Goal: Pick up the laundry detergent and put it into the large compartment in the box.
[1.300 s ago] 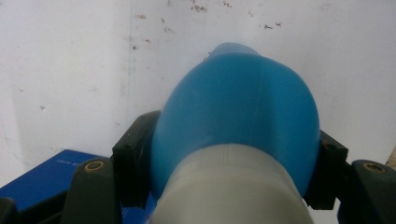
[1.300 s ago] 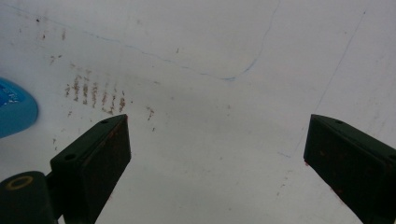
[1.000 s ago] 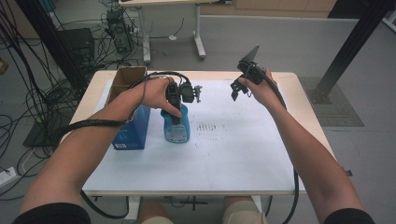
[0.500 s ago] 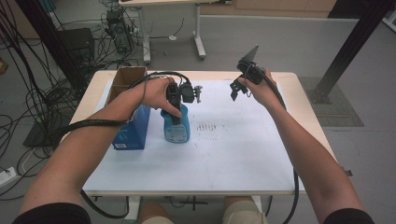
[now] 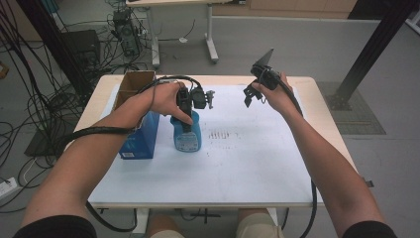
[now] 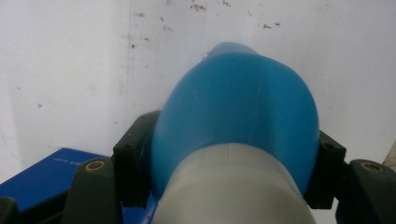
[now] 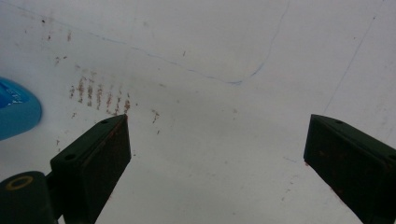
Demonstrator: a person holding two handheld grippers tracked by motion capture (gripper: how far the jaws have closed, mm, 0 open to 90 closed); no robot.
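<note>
A blue plastic bottle stands upright on the white table, left of centre. My left gripper comes down on it from above and is shut on its upper part. In the left gripper view the bottle swells out over its white neck, and both black pads press against its sides. My right gripper hovers above the far right part of the table, apart from the bottle. Its jaws stand wide open with nothing but the table top between them.
A blue carton with open brown flaps stands right beside the bottle on its left; its corner also appears under the left gripper. Brown smudges mark the table centre. Cables and desk legs lie beyond the far edge.
</note>
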